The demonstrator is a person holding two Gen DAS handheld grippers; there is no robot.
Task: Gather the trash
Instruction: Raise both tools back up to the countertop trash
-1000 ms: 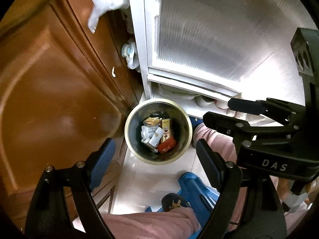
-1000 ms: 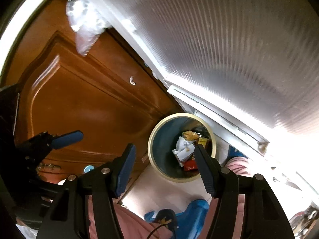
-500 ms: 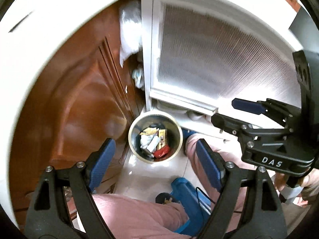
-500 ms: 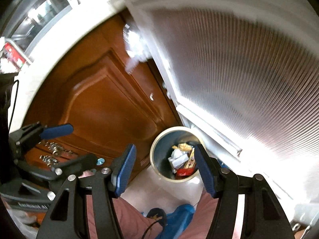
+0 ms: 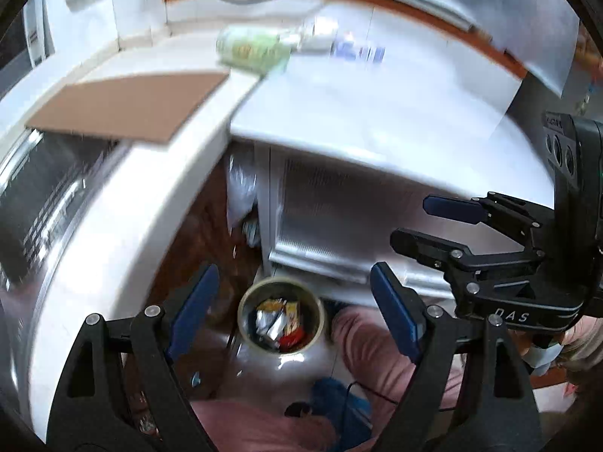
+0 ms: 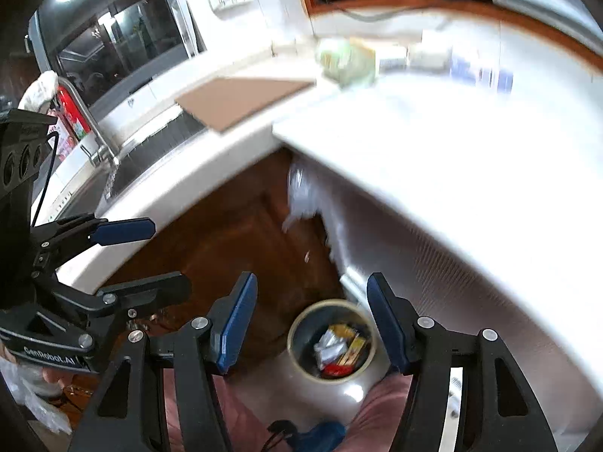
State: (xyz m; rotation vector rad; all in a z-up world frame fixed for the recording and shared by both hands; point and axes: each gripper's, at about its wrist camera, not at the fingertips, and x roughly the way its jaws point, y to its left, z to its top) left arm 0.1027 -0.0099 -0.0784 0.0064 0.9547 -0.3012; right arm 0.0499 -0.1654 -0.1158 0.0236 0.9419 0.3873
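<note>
Cream-rimmed, one round bin (image 5: 280,316) stands on the floor by the brown cabinet door (image 6: 241,237), wrappers inside. Two grippers, left gripper (image 5: 290,309) and right gripper (image 6: 312,320), hang above it, jaws apart and empty. Only the right view shows the faucet (image 6: 88,120); both show one cardboard sheet (image 5: 128,107).

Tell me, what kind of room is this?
Probably a kitchen: there's a tap over a sink, a white counter, and a trash bin on the floor by brown cupboard doors.
</note>
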